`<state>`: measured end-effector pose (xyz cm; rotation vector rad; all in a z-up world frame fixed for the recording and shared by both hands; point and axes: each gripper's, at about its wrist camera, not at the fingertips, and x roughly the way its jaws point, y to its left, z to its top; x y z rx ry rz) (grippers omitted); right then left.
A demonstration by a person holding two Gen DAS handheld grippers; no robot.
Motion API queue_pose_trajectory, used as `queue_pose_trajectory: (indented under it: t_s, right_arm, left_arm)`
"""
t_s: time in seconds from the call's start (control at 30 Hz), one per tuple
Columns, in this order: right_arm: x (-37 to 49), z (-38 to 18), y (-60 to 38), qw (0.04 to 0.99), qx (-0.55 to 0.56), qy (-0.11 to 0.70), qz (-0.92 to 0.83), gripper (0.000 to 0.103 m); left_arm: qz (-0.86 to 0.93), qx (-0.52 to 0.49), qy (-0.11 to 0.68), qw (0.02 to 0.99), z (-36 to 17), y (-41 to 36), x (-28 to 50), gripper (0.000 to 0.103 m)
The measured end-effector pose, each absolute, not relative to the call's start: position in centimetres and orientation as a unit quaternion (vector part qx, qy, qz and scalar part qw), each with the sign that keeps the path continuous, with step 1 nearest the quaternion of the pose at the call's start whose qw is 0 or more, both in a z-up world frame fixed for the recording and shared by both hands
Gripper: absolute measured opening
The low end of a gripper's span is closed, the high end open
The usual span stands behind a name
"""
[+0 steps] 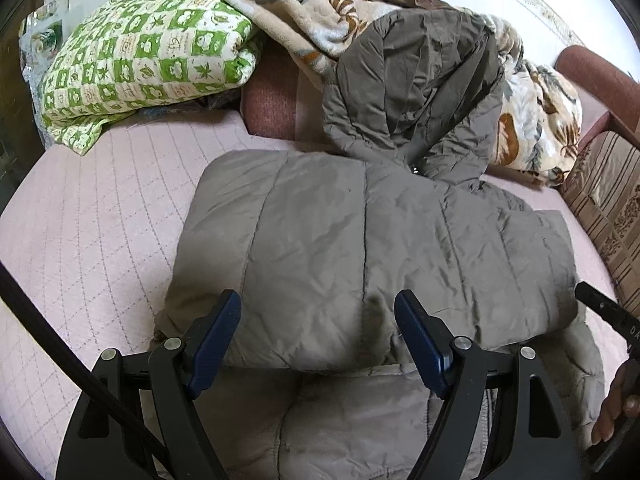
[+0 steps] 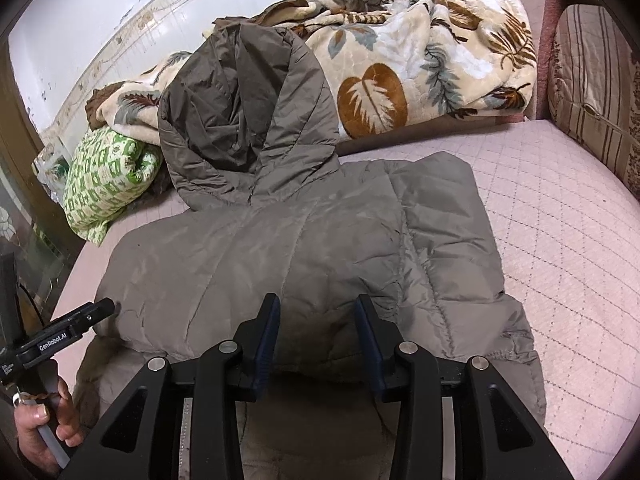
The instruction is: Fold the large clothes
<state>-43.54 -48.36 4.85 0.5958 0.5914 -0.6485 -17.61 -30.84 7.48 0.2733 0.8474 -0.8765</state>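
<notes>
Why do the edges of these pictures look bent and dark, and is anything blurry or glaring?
Left wrist view: fisheye lens bows the pink quilted cover, black corners; the grey jacket is sharp, its sheen soft, not glaring. Right wrist view: same curving; the wall is washed out bright; the right gripper casts a soft shadow on the jacket.

Soft, even daylight is filling both views, and no hard shadows are showing. A faint shadow is sitting on the jacket [image 1: 360,248] just ahead of each tool [image 1: 318,320], darkest between the jaws. The jacket's shiny fabric is catching a dull sheen along its creases. The white wall [image 2: 120,4] is reading bright, nearly washed out. The fisheye lens is bending straight lines, so the quilted bed [image 2: 560,220] is curving toward the edges, and black corners are framing each round picture. The centre is staying sharp; the rim is smearing slightly.
</notes>
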Motion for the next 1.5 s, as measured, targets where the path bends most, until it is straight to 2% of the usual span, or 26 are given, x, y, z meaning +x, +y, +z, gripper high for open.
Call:
queue_pose_trajectory:
  t_s: [0.13,0.27,0.4,0.43,0.5,0.73,0.77,0.93,1.23,1.27,1.3,1.37,1.5]
  right_arm:
    - [-44.4,5.8,-47.8,0.865,0.278,0.280,-0.309,0.042]
    - [-45.7,7.6,-47.7,0.862,0.329,0.258,-0.285,0.042]
    - [-43.5,12.6,-48.6,0.869,0.319,0.258,-0.277,0.043]
    - [-42.8,14.1,-49.2,0.868,0.325,0.256,-0.276,0.044]
    - [-41.1,16.9,-50.4,0.862,0.343,0.250,-0.278,0.054]
    - [-32.0,24.2,-55.6,0.840,0.388,0.226,-0.303,0.057]
    - [-30.6,24.6,-56.3,0.838,0.391,0.227,-0.305,0.062]
    - [-23.6,24.7,-60.7,0.812,0.421,0.236,-0.329,0.075]
    - [-17.9,21.1,-67.3,0.763,0.451,0.237,-0.398,0.076]
    - [-17.7,20.6,-67.6,0.761,0.451,0.240,-0.400,0.073]
    - [-17.9,19.9,-67.7,0.766,0.461,0.226,-0.387,0.047]
    - [-18.3,19.0,-67.3,0.772,0.471,0.216,-0.369,0.014]
    - [-20.0,19.6,-64.3,0.802,0.443,0.202,-0.347,0.008]
  left_arm:
    - [-0.419,0.111,0.396,0.809,9.1,-30.3,-17.4,0.078]
    - [-0.426,0.087,0.392,0.811,10.8,-29.2,-17.0,0.078]
    - [-0.420,0.080,0.384,0.819,11.8,-28.3,-16.6,0.078]
    - [-0.417,0.078,0.382,0.821,11.9,-28.1,-16.4,0.078]
    - [-0.415,0.069,0.385,0.822,12.0,-27.8,-15.9,0.078]
    - [-0.417,0.061,0.396,0.816,11.3,-27.8,-15.4,0.078]
    - [-0.417,0.063,0.394,0.817,11.3,-27.8,-15.5,0.078]
    - [-0.424,0.063,0.390,0.815,11.2,-28.1,-15.2,0.078]
    - [-0.431,0.068,0.402,0.805,10.0,-28.7,-14.4,0.078]
    - [-0.429,0.070,0.401,0.806,10.0,-28.7,-14.4,0.078]
    - [-0.426,0.070,0.401,0.808,10.0,-28.7,-14.2,0.078]
    - [-0.423,0.063,0.403,0.809,10.1,-28.5,-13.9,0.078]
    - [-0.432,0.041,0.408,0.803,10.6,-28.1,-14.1,0.078]
